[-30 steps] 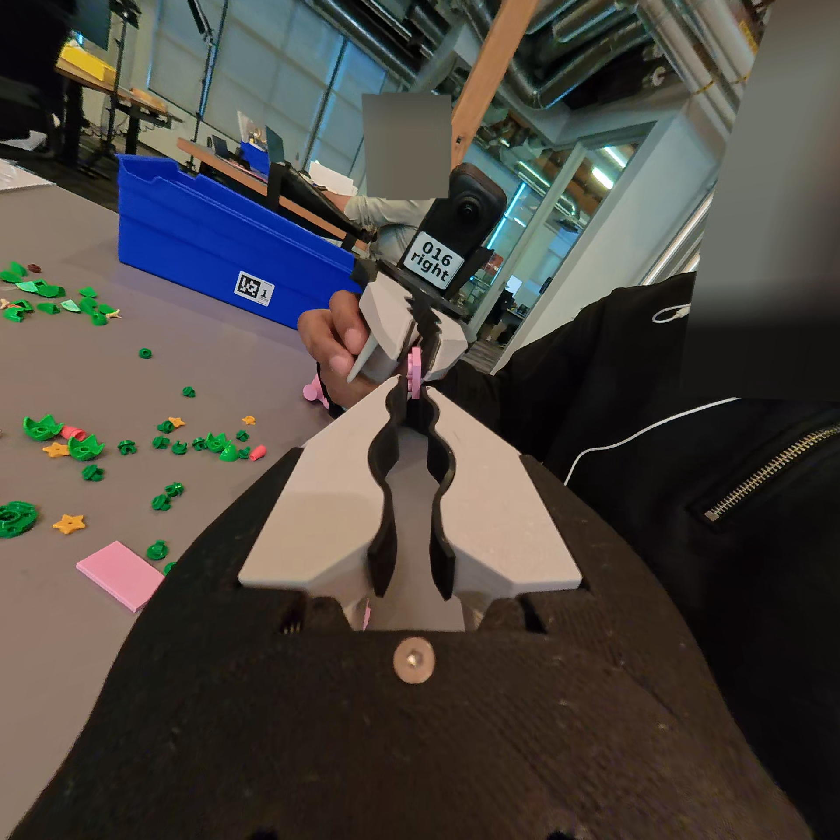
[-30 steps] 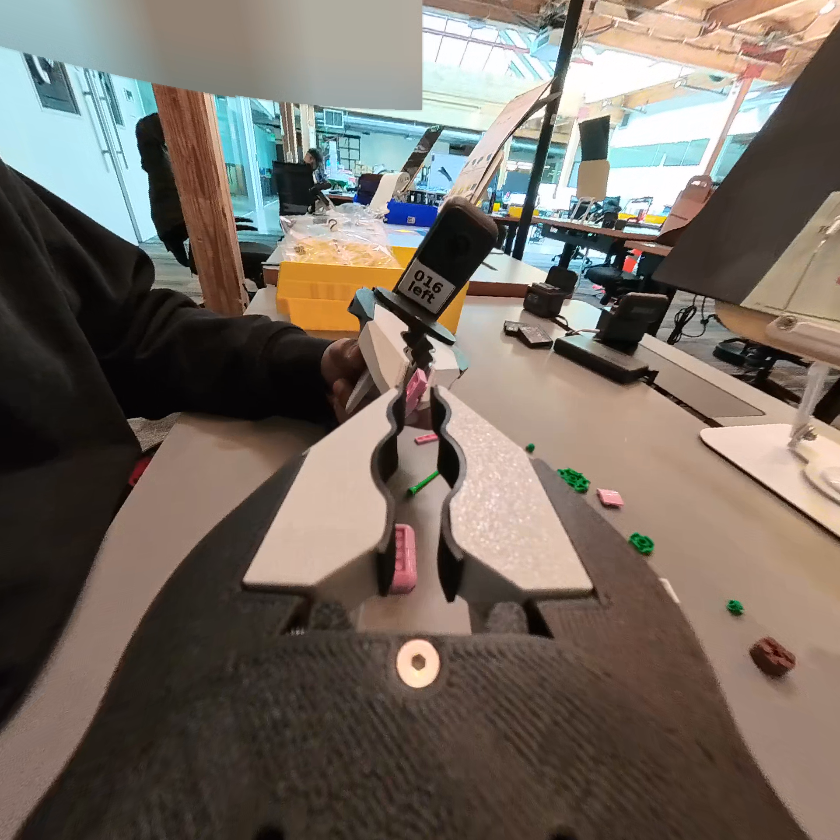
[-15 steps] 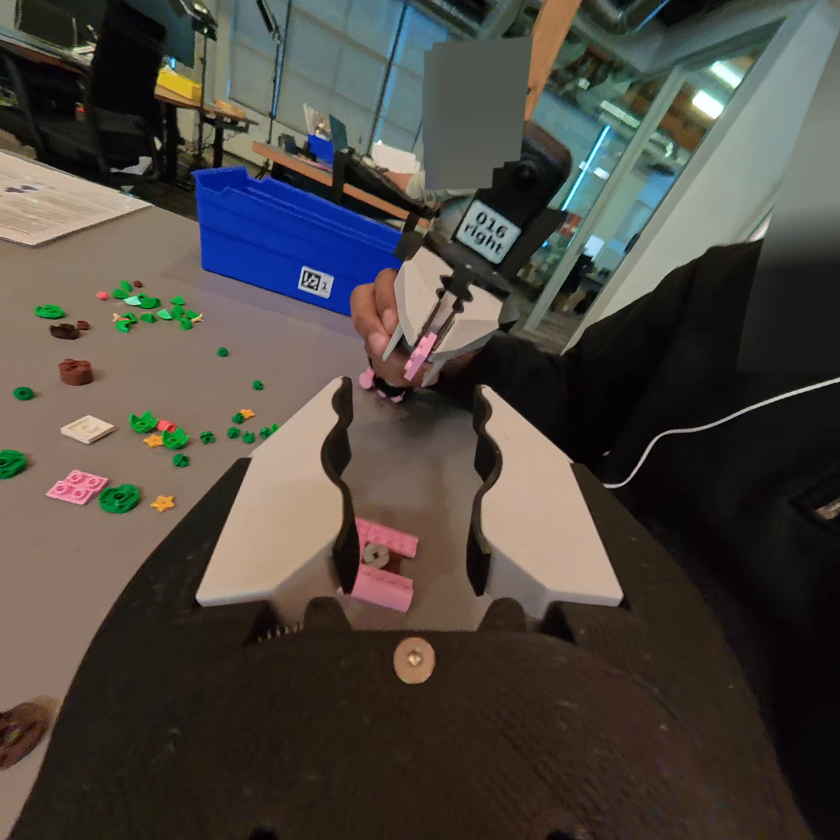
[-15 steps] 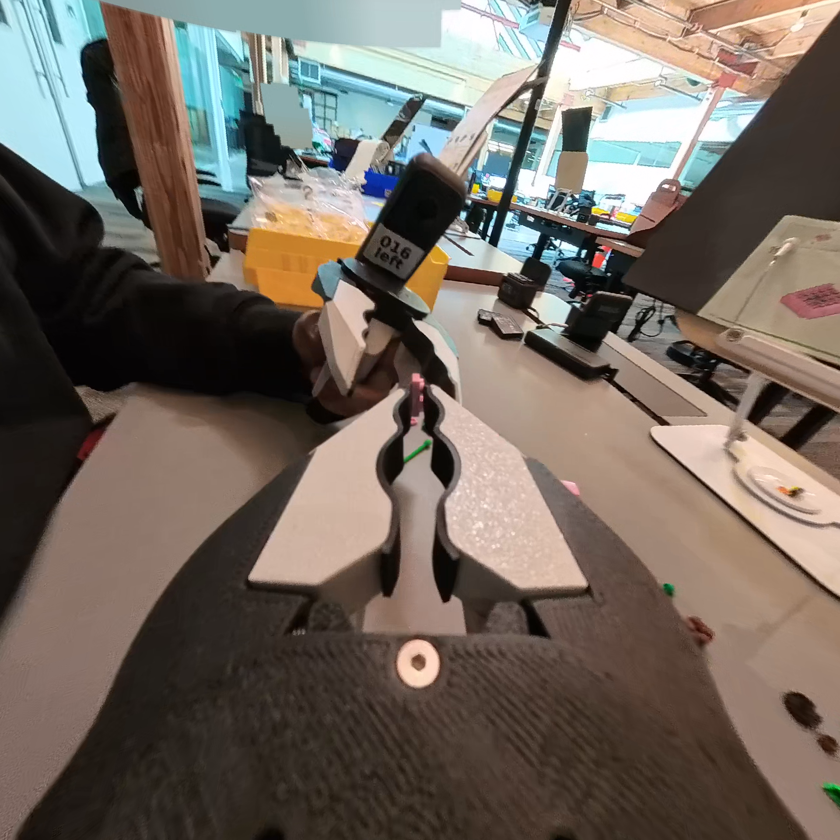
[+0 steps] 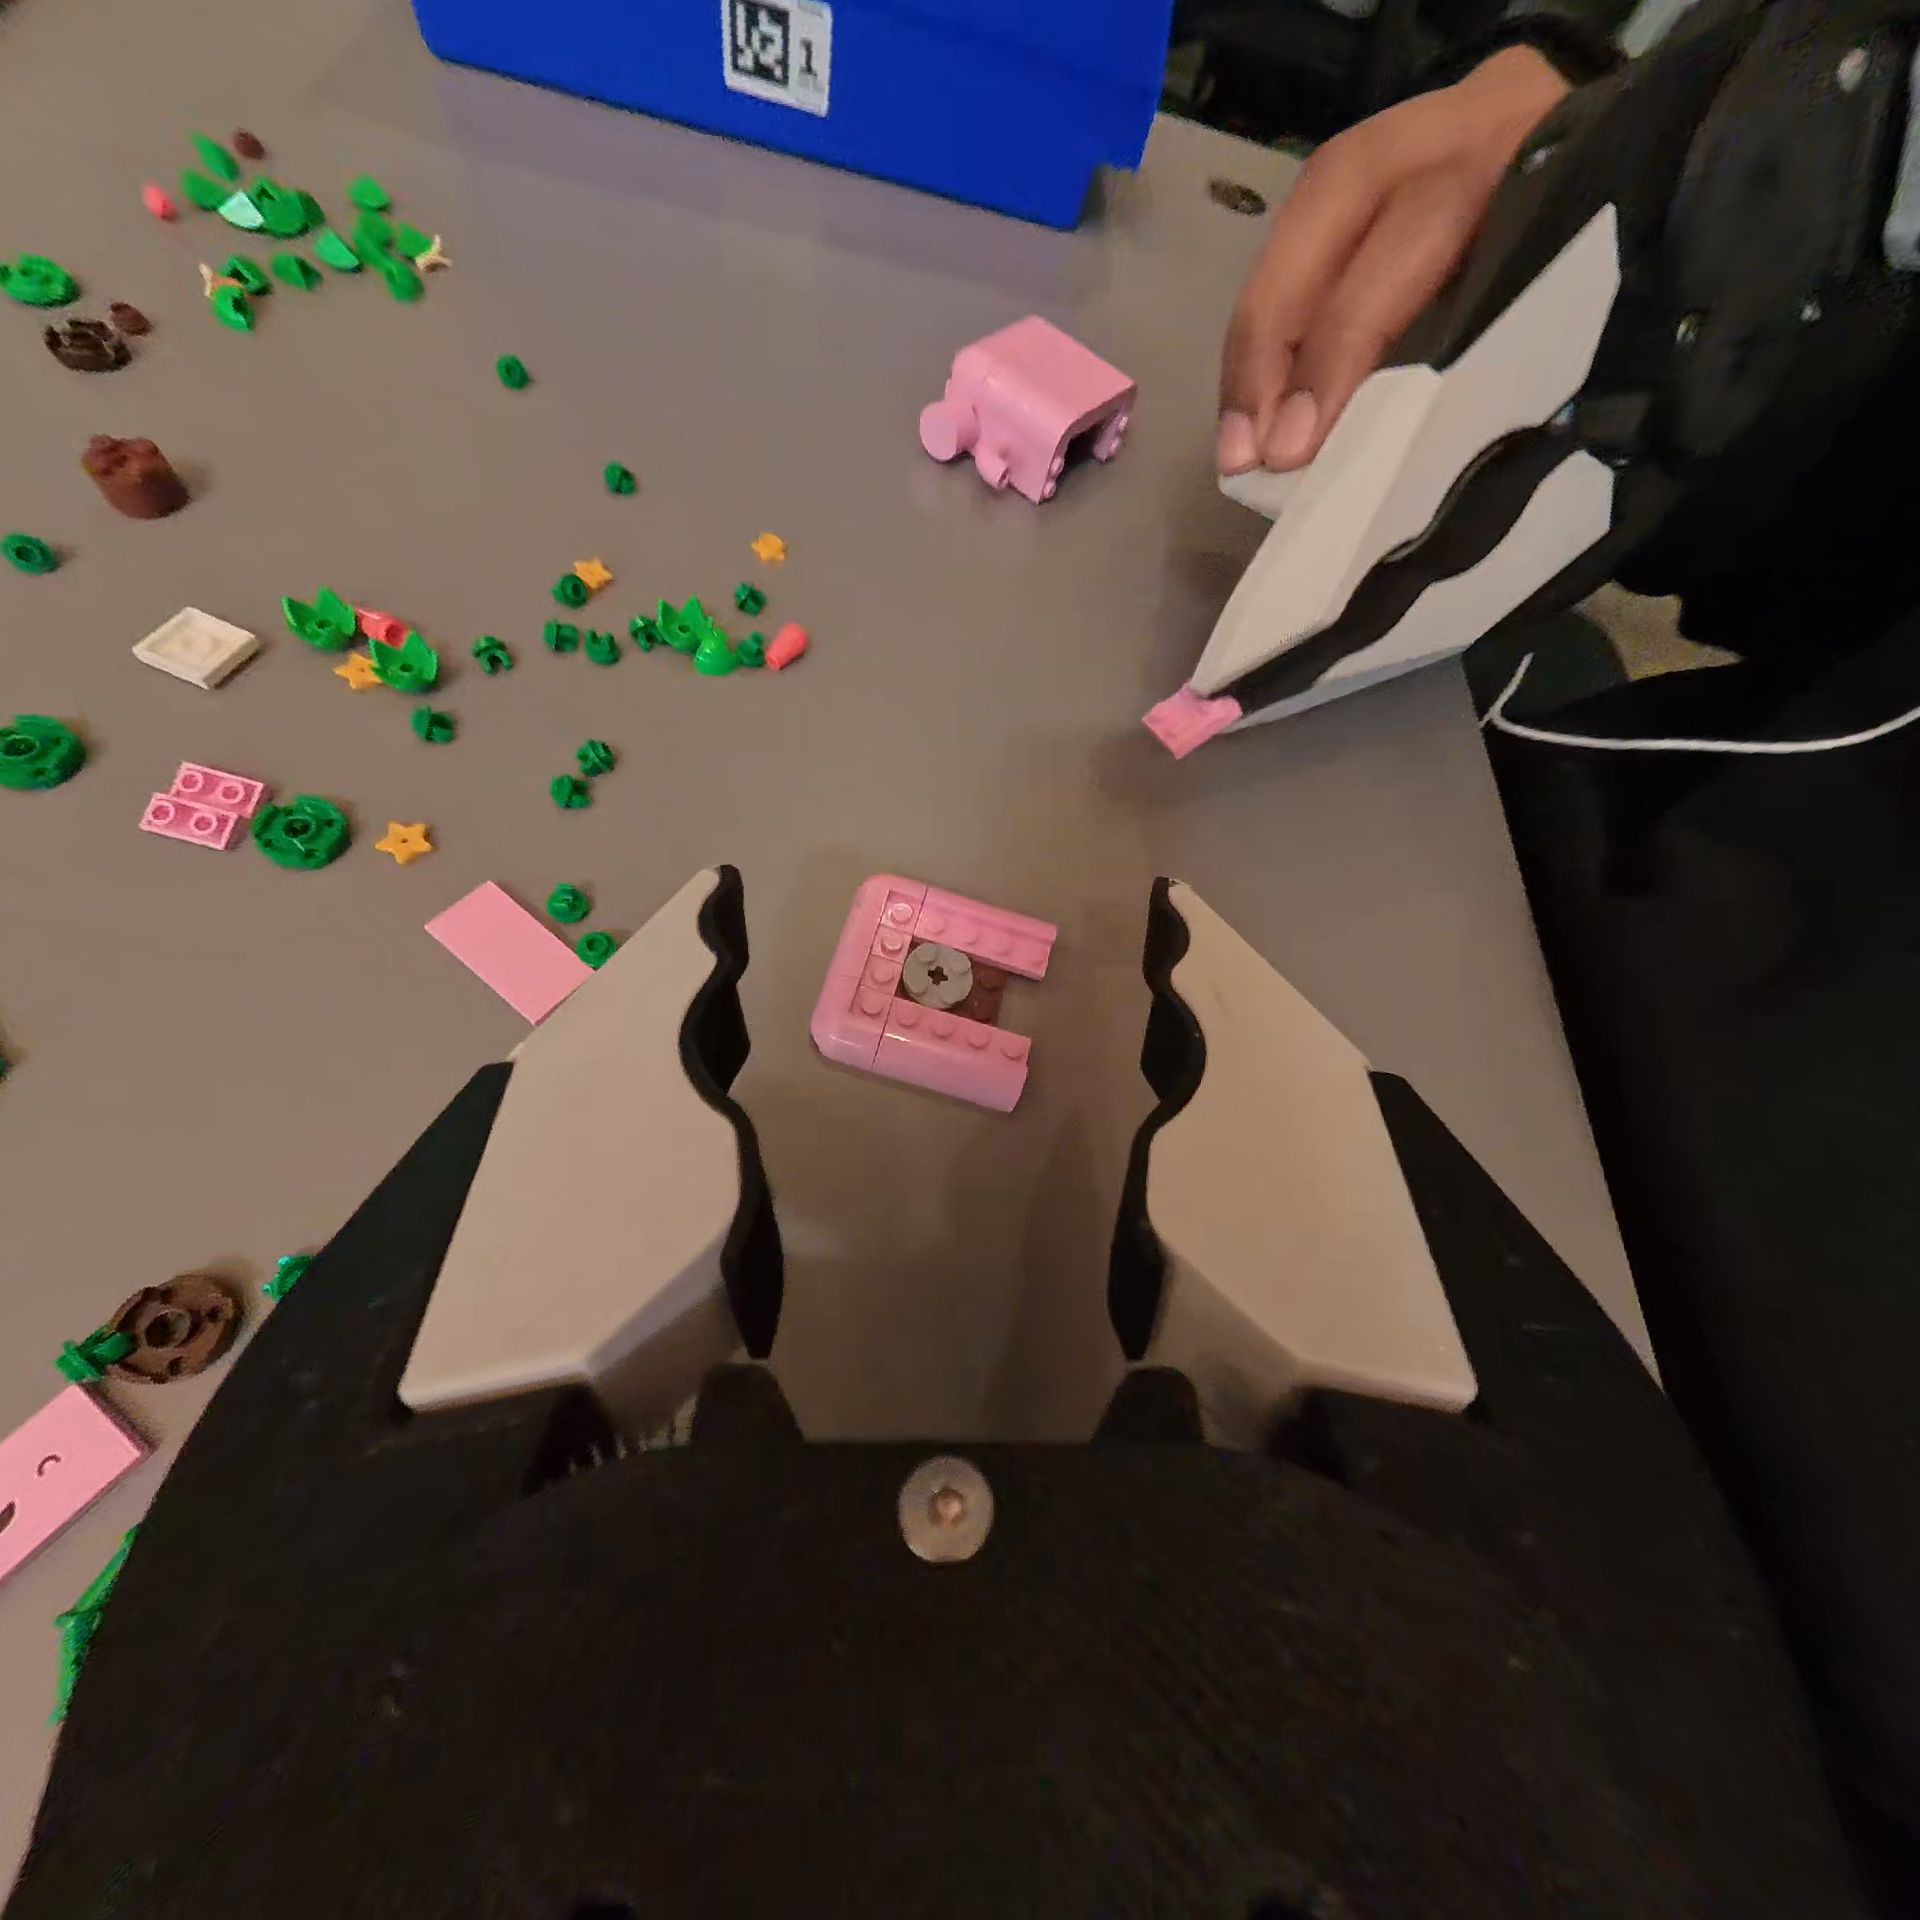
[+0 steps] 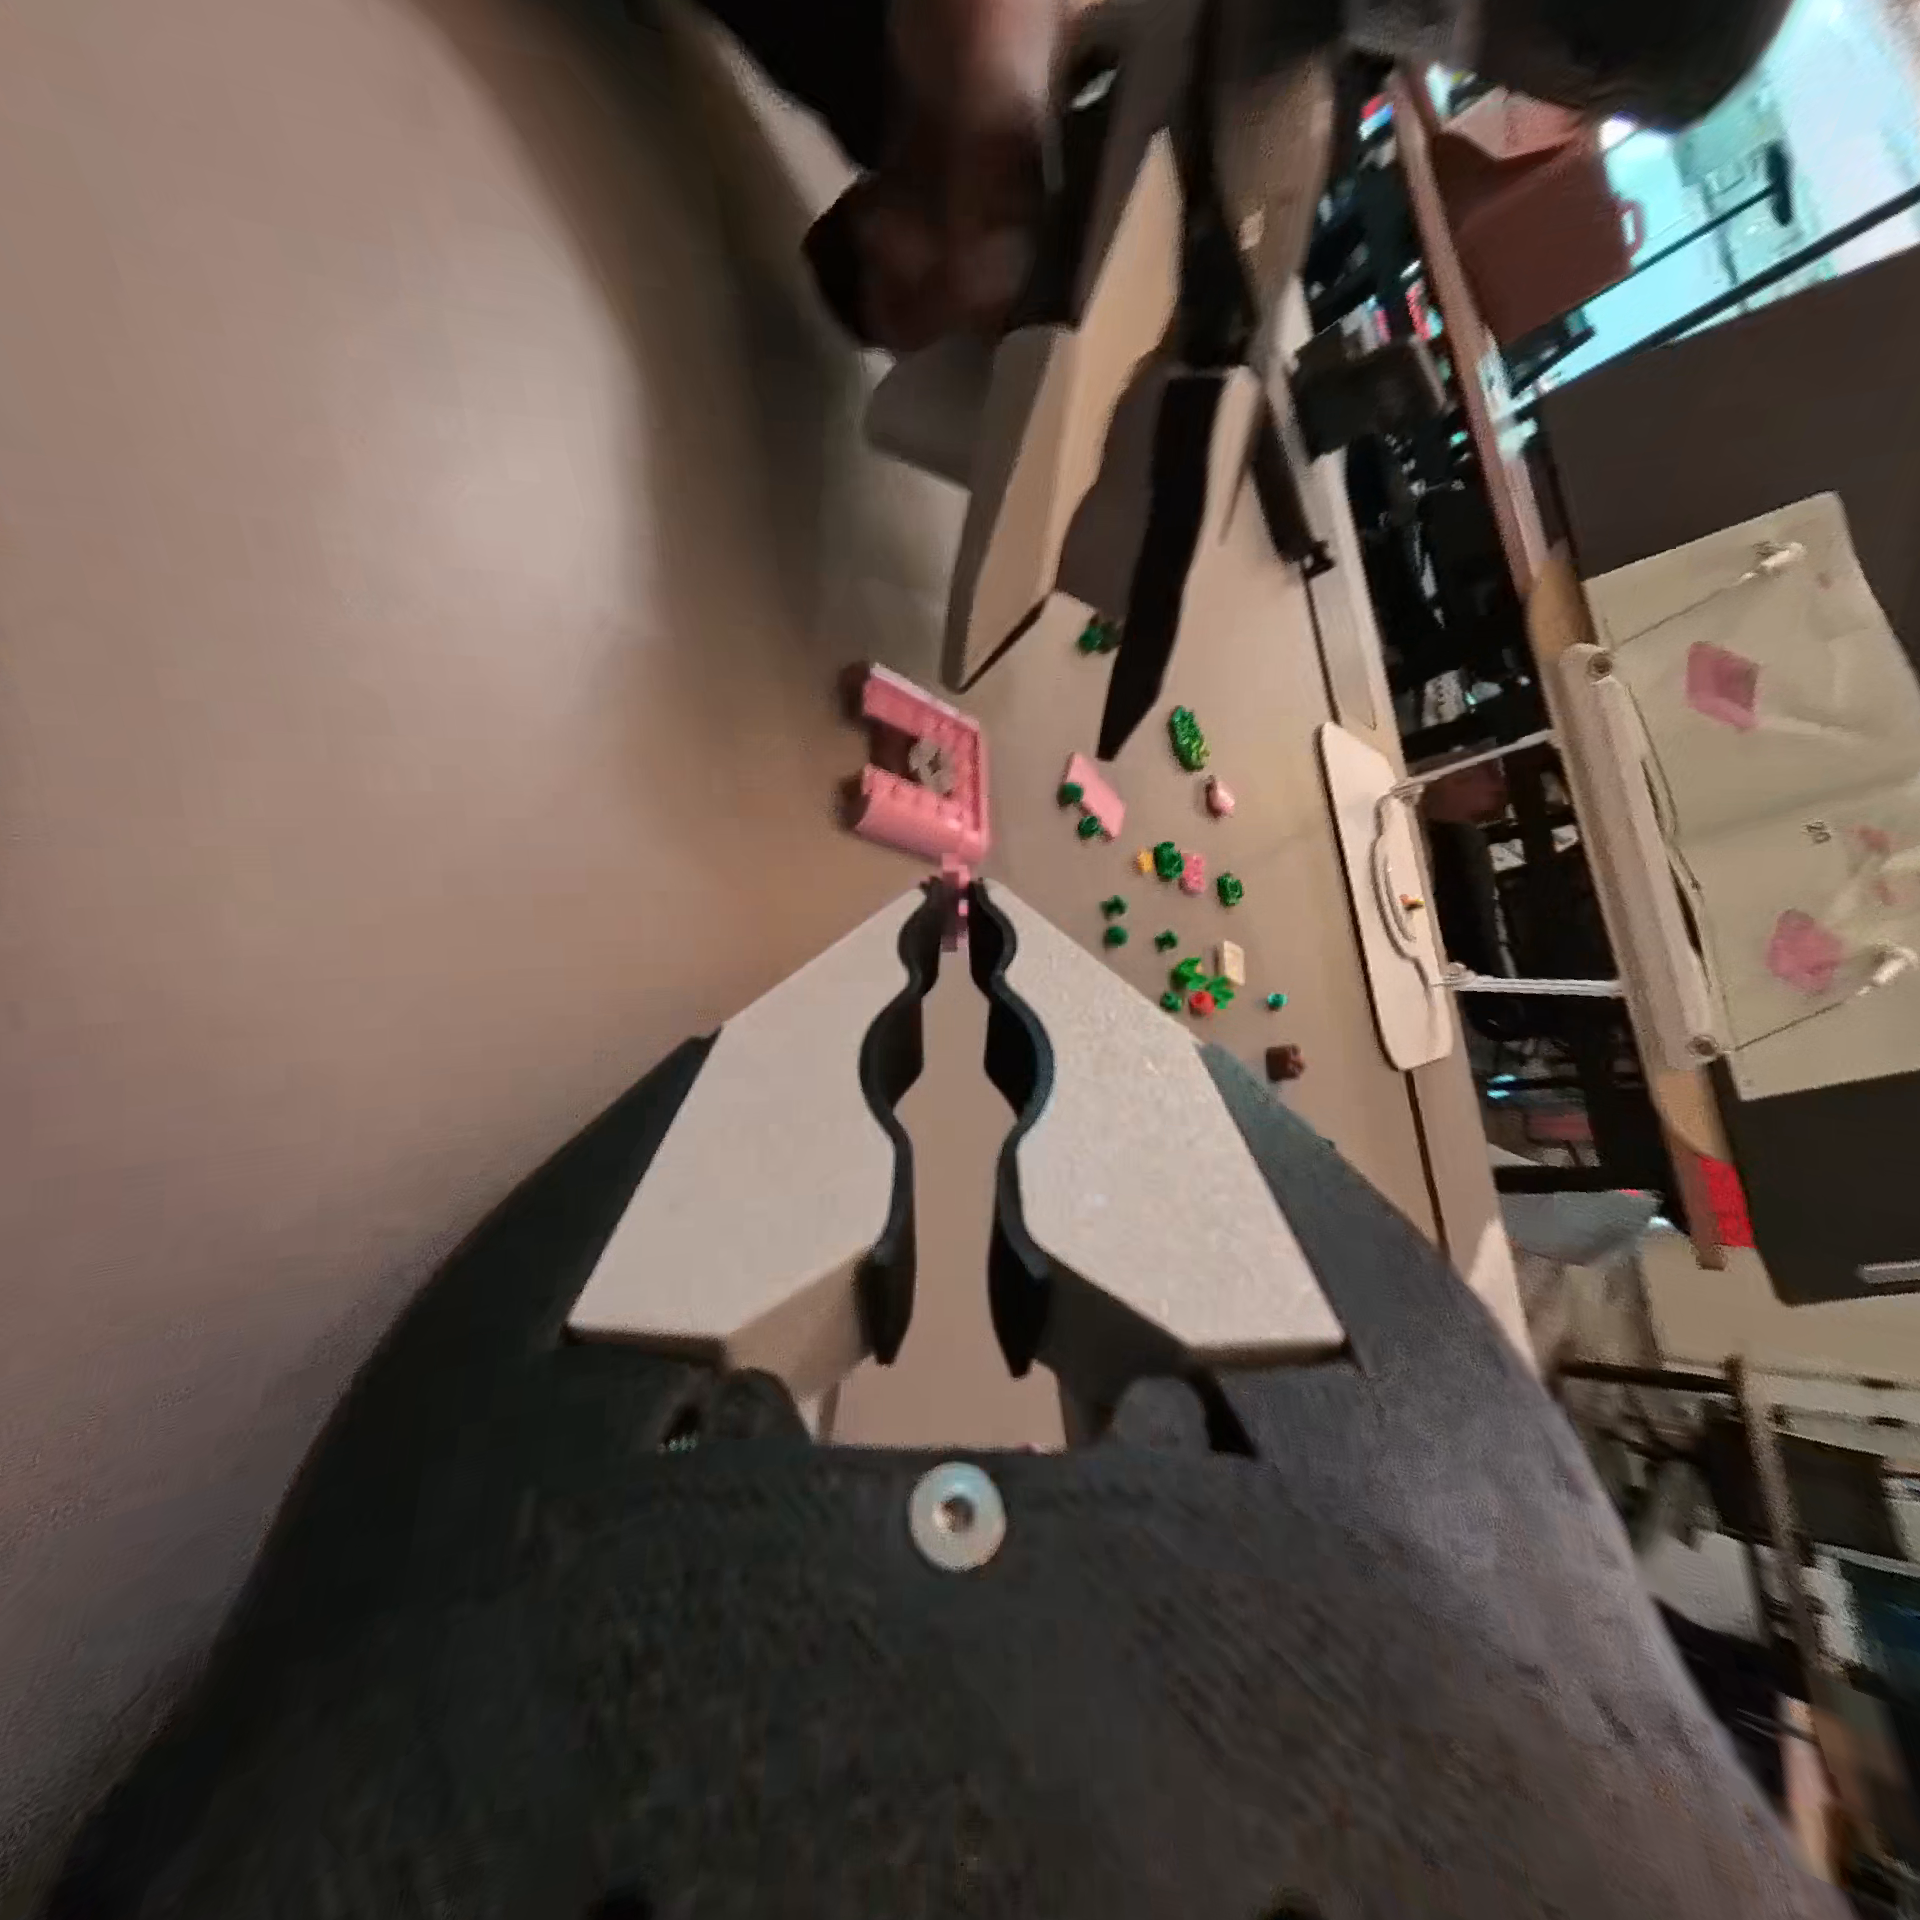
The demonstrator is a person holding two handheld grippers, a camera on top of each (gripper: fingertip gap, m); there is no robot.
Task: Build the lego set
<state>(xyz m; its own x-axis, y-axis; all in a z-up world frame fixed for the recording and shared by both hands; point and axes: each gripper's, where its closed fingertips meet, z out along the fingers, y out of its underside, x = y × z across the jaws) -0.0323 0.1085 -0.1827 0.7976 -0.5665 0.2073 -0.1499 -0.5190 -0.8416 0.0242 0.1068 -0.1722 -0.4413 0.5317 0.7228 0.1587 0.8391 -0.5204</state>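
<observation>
A pink U-shaped lego assembly with a grey round stud and a brown plate inside lies on the grey table. My left gripper is open and empty, its fingers on either side of the assembly, above it. My right gripper is shut on a small pink plate, its tip just short of the assembly. In the left wrist view the right gripper comes in from the upper right with the pink plate at its tip, held by a hand.
A pink block build stands beyond the assembly. Loose green, orange and pink pieces lie scattered to the left, with a flat pink tile, brown pieces and a white tile. A blue bin stands at the back. The right gripper is farther from the flat pink tile, some 15 cm, than the left, some 6 cm.
The left gripper let go of the small pink plate, opened wide and dropped over the assembly on the table. The right gripper kept the plate and swung down toward the assembly.
</observation>
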